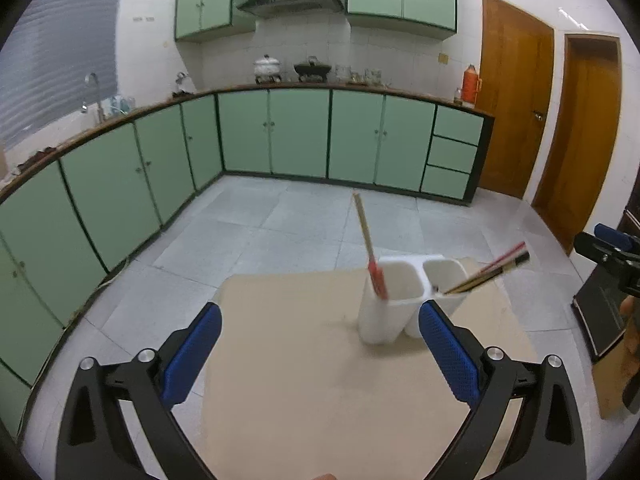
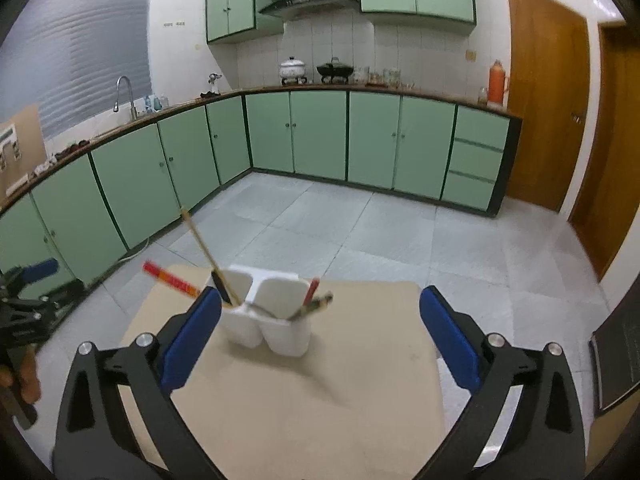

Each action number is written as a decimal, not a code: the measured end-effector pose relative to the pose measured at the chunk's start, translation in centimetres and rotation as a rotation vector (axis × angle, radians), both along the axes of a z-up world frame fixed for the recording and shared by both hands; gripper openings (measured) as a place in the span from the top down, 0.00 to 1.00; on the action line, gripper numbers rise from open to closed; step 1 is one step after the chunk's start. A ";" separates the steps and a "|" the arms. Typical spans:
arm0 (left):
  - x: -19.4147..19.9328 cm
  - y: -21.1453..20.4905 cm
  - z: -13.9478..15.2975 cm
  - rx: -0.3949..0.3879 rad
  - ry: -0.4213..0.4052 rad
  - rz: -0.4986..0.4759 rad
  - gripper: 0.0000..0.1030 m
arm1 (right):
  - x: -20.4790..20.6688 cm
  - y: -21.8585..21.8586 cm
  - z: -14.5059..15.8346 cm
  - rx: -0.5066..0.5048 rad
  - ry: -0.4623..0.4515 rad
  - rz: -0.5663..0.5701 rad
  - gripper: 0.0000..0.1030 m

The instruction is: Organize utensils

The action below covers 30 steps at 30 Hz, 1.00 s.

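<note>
Both tools are wide open right now: the left gripper [image 1: 320, 354] shows its blue-padded jaws spread far apart with nothing between them, and the right gripper [image 2: 320, 338] matches it, jaws released and bare tabletop between the pads. Out in front stands the white plastic two-compartment utensil holder [image 1: 394, 300], upright on the pale beige table [image 1: 300, 380]. From the left wrist view, the nearer left compartment carries a long chopstick with a red lower section [image 1: 370, 246], leaning up and to the left over the rim, while the right compartment holds a bundle of dark and red chopsticks [image 1: 490, 270] slanting out to the right. The holder sits just ahead of the left gripper's right-hand pad, apart from it. From the right wrist view the same holder [image 2: 268, 320] appears near that gripper's left-hand pad; a pale stick with a dark end [image 2: 208, 256] rises from the left compartment, a red and orange chopstick [image 2: 172, 280] pokes out sideways to the left, blurred, and the short bundle [image 2: 316, 300] rests in the right compartment. At the far right of the left view the other gripper's black frame and blue pad peek in, with a hand [image 1: 632, 332] behind. Beyond the table lie grey floor tiles [image 2: 360, 232] and green kitchen cabinets [image 2: 320, 136].
</note>
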<state>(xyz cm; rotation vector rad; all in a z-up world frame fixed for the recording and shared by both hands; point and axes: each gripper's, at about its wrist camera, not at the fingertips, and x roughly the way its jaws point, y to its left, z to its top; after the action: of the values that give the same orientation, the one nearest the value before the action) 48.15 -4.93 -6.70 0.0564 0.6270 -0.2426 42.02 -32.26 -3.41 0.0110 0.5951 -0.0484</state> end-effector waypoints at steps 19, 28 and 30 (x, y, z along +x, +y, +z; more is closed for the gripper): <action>-22.1 4.1 1.9 -0.061 -0.158 0.050 0.06 | -22.9 7.0 -0.7 -0.071 -0.130 -0.065 0.05; -29.9 5.7 3.2 -0.084 -0.159 0.125 0.06 | -30.6 8.8 0.3 -0.072 -0.159 -0.102 0.05; -31.4 5.8 3.3 -0.041 -0.174 0.140 0.06 | -32.4 9.2 0.4 -0.074 -0.170 -0.110 0.05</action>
<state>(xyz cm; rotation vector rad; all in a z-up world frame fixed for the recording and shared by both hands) 16.74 0.89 -3.44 -0.0064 0.4505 -0.1134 9.67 -23.11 -3.00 -0.0240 0.4221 -0.1751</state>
